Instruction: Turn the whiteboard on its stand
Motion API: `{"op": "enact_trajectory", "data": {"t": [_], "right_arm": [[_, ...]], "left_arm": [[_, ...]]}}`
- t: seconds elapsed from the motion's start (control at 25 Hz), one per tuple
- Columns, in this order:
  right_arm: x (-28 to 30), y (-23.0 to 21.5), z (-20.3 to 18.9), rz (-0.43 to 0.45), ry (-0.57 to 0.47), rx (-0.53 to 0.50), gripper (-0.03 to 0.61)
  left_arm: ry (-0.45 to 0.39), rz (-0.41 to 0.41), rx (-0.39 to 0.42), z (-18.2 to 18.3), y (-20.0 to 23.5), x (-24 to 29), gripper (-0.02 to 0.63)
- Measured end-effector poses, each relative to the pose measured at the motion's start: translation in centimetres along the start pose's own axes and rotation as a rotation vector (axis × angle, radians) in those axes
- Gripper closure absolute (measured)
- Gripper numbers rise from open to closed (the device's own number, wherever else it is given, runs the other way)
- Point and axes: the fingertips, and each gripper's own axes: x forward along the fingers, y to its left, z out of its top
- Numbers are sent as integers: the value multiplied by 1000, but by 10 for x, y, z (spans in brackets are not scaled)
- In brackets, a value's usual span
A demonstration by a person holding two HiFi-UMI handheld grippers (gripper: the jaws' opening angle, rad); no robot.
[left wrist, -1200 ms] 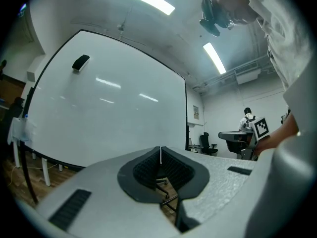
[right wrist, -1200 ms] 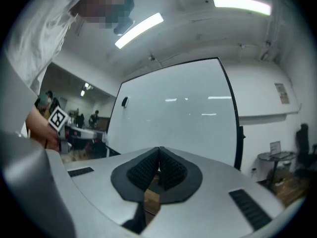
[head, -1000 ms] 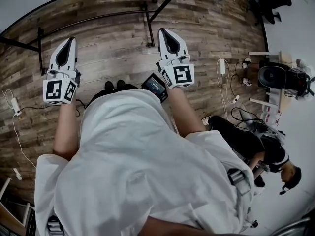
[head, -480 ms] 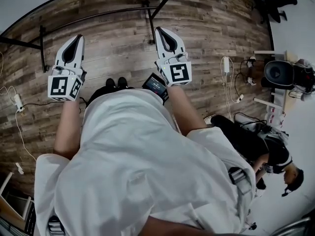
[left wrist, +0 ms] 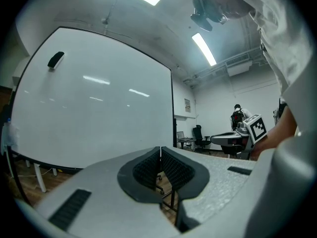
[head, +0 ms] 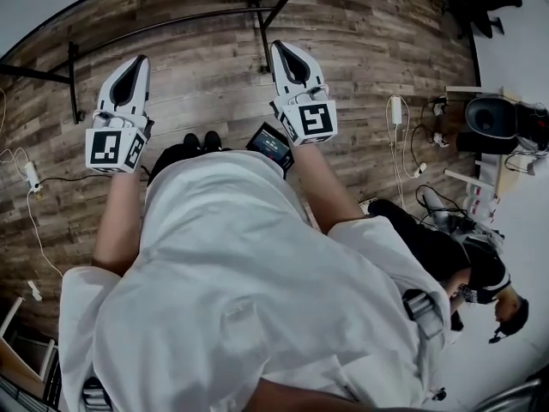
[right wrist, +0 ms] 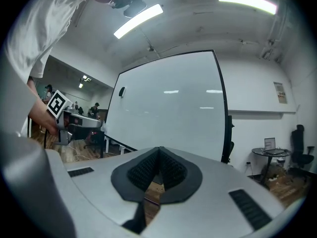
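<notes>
The whiteboard (head: 51,3) stands in front of me, its black-framed white face filling the head view's top left. It is large in the left gripper view (left wrist: 94,108) and in the right gripper view (right wrist: 168,118), with a black eraser (left wrist: 55,59) stuck near its upper corner. The stand's black bars (head: 163,28) cross the wooden floor. My left gripper (head: 135,61) and right gripper (head: 281,48) both point at the board, a short way from it. Each has its jaws shut with nothing between them, as the left gripper (left wrist: 160,157) and right gripper (right wrist: 159,157) show close up.
A person in dark clothes (head: 463,264) sits low at the right. Cables and chargers (head: 399,144) lie on the floor beside a black device (head: 489,118). A power strip (head: 30,178) lies at the left. An office chair (right wrist: 299,152) stands right of the board.
My left gripper has moved forward and a little right, toward the board. The right gripper has barely shifted. Both stay shut.
</notes>
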Motion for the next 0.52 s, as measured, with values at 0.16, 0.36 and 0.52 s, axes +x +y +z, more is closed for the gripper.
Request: {"op": "enact_trajectory", "data": {"t": [0.16, 0.36, 0.52], "right_arm": [[-1, -5, -6, -16, 13, 26, 581], [-4, -9, -8, -33, 20, 12, 581], [1, -11, -12, -41, 29, 17, 581]], "left_arm": [[-5, -8, -1, 2, 1, 4, 601], [-8, -10, 4, 0, 0, 7, 601], [-3, -8, -4, -4, 3, 10, 601]]}}
